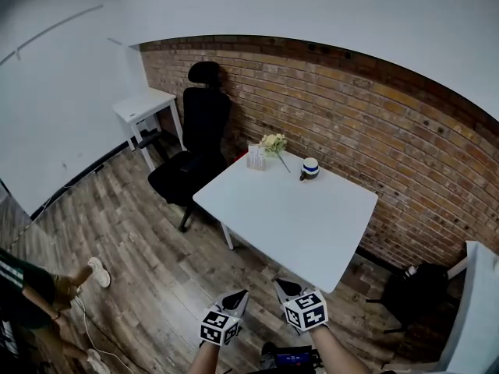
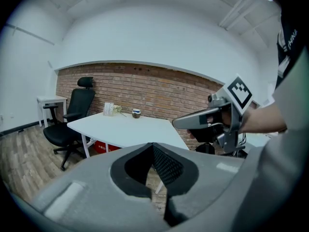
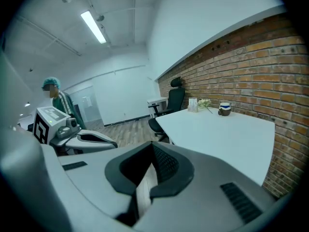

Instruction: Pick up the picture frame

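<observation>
The small picture frame (image 1: 256, 157) stands upright at the far corner of the white table (image 1: 312, 224), against the brick wall. White flowers (image 1: 274, 143) lie next to it, and a small cup (image 1: 310, 168) sits to their right. Both grippers are held short of the table's near edge, over the wood floor. My left gripper (image 1: 238, 298) is shut and holds nothing. Beside it, my right gripper (image 1: 283, 288) is also shut and empty. The frame shows far off in the left gripper view (image 2: 108, 108) and the right gripper view (image 3: 193, 104).
A black office chair (image 1: 195, 154) stands at the table's left side, with a small white side table (image 1: 144, 107) behind it. A dark bag (image 1: 417, 291) sits on the floor at the right. A person in green (image 1: 31, 294) is at the lower left.
</observation>
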{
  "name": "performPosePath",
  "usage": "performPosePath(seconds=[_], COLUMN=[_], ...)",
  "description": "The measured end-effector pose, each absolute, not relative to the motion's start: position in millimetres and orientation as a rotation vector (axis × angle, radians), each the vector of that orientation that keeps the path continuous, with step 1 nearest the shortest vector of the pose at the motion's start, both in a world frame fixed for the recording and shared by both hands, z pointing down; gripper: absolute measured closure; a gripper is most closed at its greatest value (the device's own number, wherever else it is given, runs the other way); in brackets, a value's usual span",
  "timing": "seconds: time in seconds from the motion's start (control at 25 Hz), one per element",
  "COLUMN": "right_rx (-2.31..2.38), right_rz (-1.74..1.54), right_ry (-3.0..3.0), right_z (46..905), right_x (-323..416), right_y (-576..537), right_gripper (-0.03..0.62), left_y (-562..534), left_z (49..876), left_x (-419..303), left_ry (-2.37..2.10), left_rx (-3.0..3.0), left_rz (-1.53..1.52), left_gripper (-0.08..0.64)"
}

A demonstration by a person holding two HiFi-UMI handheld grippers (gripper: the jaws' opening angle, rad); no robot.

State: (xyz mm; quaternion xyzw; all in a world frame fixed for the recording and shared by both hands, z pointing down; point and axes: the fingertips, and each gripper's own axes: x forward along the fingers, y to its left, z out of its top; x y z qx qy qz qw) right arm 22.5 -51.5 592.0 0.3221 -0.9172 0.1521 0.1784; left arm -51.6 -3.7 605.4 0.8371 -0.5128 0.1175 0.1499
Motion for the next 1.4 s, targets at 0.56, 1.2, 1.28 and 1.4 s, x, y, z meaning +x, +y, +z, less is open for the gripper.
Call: performPosePath(seconds=[0.56, 1.2, 1.28, 1.4], right_rx=[0.865, 0.988, 1.009, 1.043], right_rz=[0.462, 0.506, 0.516, 0.526], right_ry=[-2.589, -2.529, -2.517, -2.5], right_z=[602.5, 613.0, 613.5, 612.8], right_x=[16.2, -24.5, -36.2, -55.4], right_y=[-139.3, -241.1, -257.9, -284.9], right_gripper=[0.584, 0.584, 0.584, 0.584], left_y=[-91.3, -200.8, -219.4, -250.2], left_z=[612.1, 620.2, 621.4, 619.9], left_x=[-60.4, -109.9, -123.2, -145.2], left_ry=[-1.504, -1.412, -1.391, -1.364], left_rx=[2.364, 2.406, 2.416, 2.431], left_rz=[0.361, 0.36, 0.37, 0.376], left_gripper=[0.549, 0.549, 0.549, 0.549])
